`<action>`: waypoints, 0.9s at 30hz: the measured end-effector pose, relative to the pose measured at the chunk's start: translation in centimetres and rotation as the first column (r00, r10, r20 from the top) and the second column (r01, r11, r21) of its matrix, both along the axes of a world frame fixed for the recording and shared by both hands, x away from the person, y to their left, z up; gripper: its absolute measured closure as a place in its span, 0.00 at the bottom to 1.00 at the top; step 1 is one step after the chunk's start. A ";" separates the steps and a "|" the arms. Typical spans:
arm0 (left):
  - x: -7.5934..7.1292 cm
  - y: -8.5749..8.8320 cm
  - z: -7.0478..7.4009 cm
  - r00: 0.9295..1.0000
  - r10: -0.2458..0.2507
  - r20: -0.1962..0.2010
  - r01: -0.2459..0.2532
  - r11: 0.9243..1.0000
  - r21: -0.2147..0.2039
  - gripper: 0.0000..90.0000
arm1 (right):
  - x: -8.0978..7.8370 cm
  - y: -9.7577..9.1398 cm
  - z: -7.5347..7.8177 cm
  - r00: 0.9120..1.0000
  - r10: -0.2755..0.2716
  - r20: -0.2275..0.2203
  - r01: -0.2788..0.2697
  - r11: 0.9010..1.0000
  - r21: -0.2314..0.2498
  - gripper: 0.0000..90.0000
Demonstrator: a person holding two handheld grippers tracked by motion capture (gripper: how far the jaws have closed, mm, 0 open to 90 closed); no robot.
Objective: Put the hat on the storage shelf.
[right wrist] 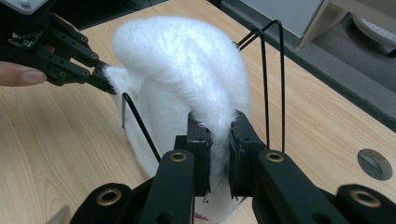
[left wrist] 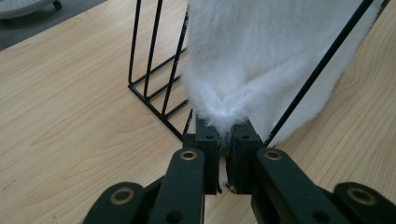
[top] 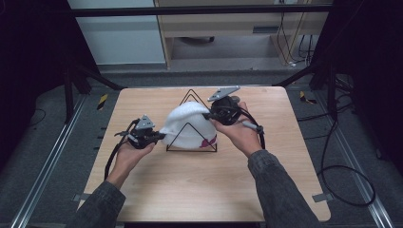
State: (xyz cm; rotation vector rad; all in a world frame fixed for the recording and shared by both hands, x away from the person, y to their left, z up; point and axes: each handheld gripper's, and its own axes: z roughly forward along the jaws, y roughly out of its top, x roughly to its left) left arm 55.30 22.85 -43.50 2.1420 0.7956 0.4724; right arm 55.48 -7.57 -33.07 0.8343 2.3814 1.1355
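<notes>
The white hat (top: 190, 124) hides most of the wire rack (top: 191, 140).

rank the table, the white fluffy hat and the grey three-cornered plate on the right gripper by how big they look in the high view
1. table
2. white fluffy hat
3. grey three-cornered plate on the right gripper

The gaps are wide, so nearness to the camera does not blur the order.

The fluffy hat (top: 189, 124) was white, with a small dark red mark near its edge. The wire rack (top: 192, 138) was black, and the table (top: 199, 185) was light wood with grain.
</notes>
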 end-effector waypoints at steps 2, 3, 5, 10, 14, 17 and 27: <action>0.0 0.0 -0.1 1.000 -0.005 -0.002 0.005 1.000 0.011 0.94 | 0.0 0.0 -0.1 1.000 0.004 -0.001 -0.004 1.000 -0.007 0.90; 0.0 0.0 -0.1 1.000 -0.005 -0.003 0.005 1.000 0.011 0.94 | 0.0 0.0 -0.2 1.000 0.003 -0.003 -0.003 1.000 -0.007 0.90; 0.0 0.0 -0.1 1.000 -0.005 -0.002 0.005 1.000 0.011 0.94 | -0.1 0.0 -0.2 1.000 0.004 -0.003 -0.004 1.000 -0.011 0.90; -0.1 0.0 -0.3 1.000 -0.004 -0.007 0.004 1.000 0.013 0.94 | -0.4 0.1 -0.2 1.000 0.008 -0.006 -0.008 1.000 -0.015 0.90; 0.0 0.0 -0.5 1.000 -0.011 -0.013 0.011 1.000 0.027 0.94 | -0.5 0.1 -0.6 1.000 0.013 -0.012 -0.013 1.000 -0.017 0.90; -0.1 0.0 -0.6 1.000 -0.013 -0.018 0.013 0.999 0.033 0.94 | -0.5 0.0 -1.0 1.000 0.010 -0.023 -0.010 1.000 -0.017 0.90; -0.2 0.0 -1.0 1.000 -0.014 -0.023 0.015 0.999 0.033 0.94 | -0.7 -0.1 -1.4 0.999 0.011 -0.032 -0.012 1.000 -0.023 0.90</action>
